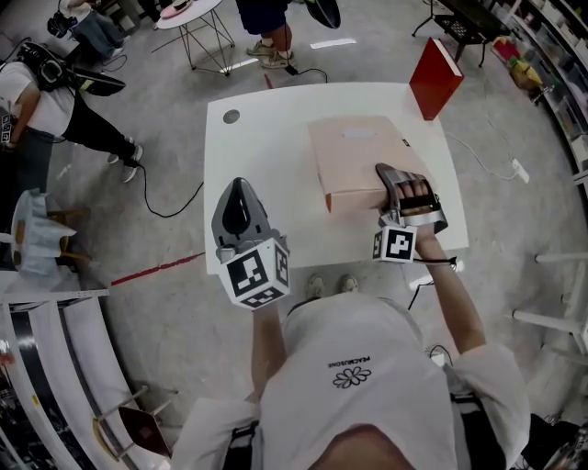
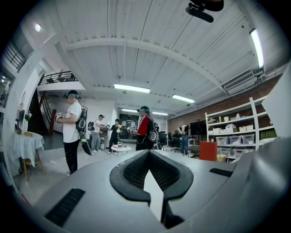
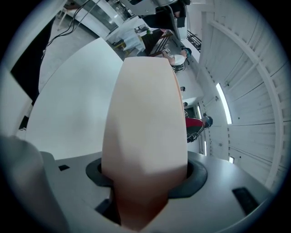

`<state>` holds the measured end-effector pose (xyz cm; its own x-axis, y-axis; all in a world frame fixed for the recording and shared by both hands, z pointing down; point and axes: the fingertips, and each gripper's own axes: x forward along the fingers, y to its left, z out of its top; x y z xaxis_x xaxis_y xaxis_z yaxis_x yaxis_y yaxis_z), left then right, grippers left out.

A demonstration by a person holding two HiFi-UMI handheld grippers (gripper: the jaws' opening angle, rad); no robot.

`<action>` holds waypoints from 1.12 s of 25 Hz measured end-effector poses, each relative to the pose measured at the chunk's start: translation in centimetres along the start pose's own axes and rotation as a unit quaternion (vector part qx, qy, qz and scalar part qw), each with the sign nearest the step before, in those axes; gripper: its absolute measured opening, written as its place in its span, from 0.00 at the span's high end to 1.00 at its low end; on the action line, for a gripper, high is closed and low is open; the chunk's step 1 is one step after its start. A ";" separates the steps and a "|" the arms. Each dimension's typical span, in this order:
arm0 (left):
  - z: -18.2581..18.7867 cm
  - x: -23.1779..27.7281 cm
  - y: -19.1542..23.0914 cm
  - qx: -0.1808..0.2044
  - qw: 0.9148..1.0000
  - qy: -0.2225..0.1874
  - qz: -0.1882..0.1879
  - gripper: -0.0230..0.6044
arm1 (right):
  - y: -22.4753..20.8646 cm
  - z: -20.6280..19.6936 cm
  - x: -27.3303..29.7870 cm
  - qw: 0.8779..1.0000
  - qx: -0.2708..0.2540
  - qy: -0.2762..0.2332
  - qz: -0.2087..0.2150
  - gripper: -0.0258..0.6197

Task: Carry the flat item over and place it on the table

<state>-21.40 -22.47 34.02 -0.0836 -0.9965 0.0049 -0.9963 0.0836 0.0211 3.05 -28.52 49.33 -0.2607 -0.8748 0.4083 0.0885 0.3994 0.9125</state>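
Observation:
A flat pale pink box (image 1: 354, 156) lies low over the right half of the white table (image 1: 266, 138); whether it rests on the top I cannot tell. My right gripper (image 1: 404, 188) is shut on the box's near right corner. In the right gripper view the box (image 3: 145, 113) fills the space between the jaws of the right gripper (image 3: 145, 182) and runs out over the table (image 3: 72, 95). My left gripper (image 1: 241, 197) hangs over the table's near left edge, shut and holding nothing. In its own view the left gripper (image 2: 149, 154) points level across the room.
A red box (image 1: 434, 78) stands upright at the table's far right corner, and a round cable hole (image 1: 231, 117) sits at the far left. A person (image 1: 55, 101) stands to the left and another (image 1: 266, 27) beyond the table. Cables cross the floor, and shelves (image 2: 236, 132) line the wall.

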 end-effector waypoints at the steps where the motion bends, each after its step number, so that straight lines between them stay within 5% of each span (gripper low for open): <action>1: 0.0 -0.1 0.2 0.001 1.000 0.000 0.002 0.94 | 0.1 0.1 0.1 1.000 0.003 0.001 0.000 0.53; 28: -1.5 0.1 0.9 -0.003 1.000 0.019 -0.007 0.94 | 3.2 1.5 2.2 0.998 0.036 0.020 0.039 0.50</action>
<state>-22.23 -22.48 35.52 -0.0693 -0.9967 0.0425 -0.9972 0.0705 0.0265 1.31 -28.78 53.11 -0.2169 -0.8501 0.4799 0.0366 0.4841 0.8742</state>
